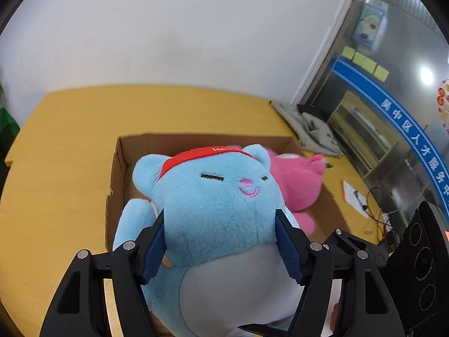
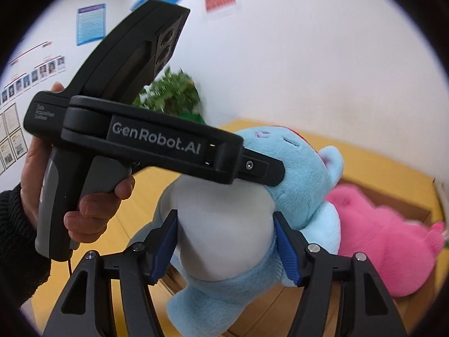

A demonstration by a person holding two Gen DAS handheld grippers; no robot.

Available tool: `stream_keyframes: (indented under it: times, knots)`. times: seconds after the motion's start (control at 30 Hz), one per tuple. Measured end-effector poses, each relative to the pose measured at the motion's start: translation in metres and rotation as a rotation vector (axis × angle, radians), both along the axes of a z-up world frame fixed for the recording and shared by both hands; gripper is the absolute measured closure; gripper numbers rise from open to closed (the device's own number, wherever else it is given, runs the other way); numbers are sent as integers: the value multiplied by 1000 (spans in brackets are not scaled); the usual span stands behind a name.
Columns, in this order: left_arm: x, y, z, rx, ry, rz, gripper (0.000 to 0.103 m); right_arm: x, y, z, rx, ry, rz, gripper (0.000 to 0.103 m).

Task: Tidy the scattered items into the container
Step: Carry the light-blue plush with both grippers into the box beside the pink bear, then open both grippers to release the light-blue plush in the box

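Blue plush cat [image 1: 219, 196]: clamped by left gripper [image 1: 221, 241] at neck, right gripper [image 2: 224, 241] at belly, sharing bulk; cardboard box [image 1: 120, 151] beyond.

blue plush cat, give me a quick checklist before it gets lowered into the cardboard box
1. Left gripper pads press the blue plush cat at the neck: ok.
2. Right gripper pads press its white belly: ok.
3. Cat is clear of the yellow table, held up in the air: ok.
4. Cardboard box is open, with bare floor beside the pink plush already inside: ok.
5. Cat is fully over the box opening: cannot tell, its lower body hides the near rim.
6. Legs hang free of the box wall: cannot tell, they run out of the picture.
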State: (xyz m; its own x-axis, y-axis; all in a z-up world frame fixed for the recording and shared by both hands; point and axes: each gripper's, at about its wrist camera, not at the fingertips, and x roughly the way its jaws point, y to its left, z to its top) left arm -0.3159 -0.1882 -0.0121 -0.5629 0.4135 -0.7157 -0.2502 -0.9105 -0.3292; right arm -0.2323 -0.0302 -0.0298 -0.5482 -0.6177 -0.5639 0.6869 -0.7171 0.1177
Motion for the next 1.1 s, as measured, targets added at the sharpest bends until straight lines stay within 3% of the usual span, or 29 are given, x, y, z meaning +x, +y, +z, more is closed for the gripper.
stream_keyframes:
  times: [0.17, 0.27, 0.6, 0.73, 0.8, 0.87, 0.93, 1.0, 1.03, 1.1]
  knots:
    - [-16, -20, -65, 9, -146, 46, 26, -32, -19, -45, 43, -229, 12, 39]
    - [-13, -32, -76, 70, -148, 58, 22, -40, -25, -51, 50, -287, 15, 36]
    - [-17, -28, -78, 56, -150, 75, 20, -42, -43, -64, 98, -245, 8, 33]
    - [-11, -28, -81, 35, -161, 85, 20, -44, -55, -82, 211, -215, -20, 29]
    - [-5, -30, -77, 38, -159, 93, 20, -40, -52, -76, 179, -219, -21, 19]
    - [5, -33, -67, 22, -140, 110, 20, -33, -43, -64, 134, -227, -27, 17]
    - [20, -35, -54, 17, -102, 119, 20, -18, -27, -47, 100, -198, -56, 15]
    - [39, -36, -37, 17, -52, 133, 18, 1, -8, -32, 73, -164, -99, 5]
    - [52, -34, -27, 12, -20, 137, 16, 12, 3, -25, 63, -148, -118, 1]
    - [79, -26, -8, -19, 50, 149, 0, 32, 26, -13, 51, -119, -172, 1]
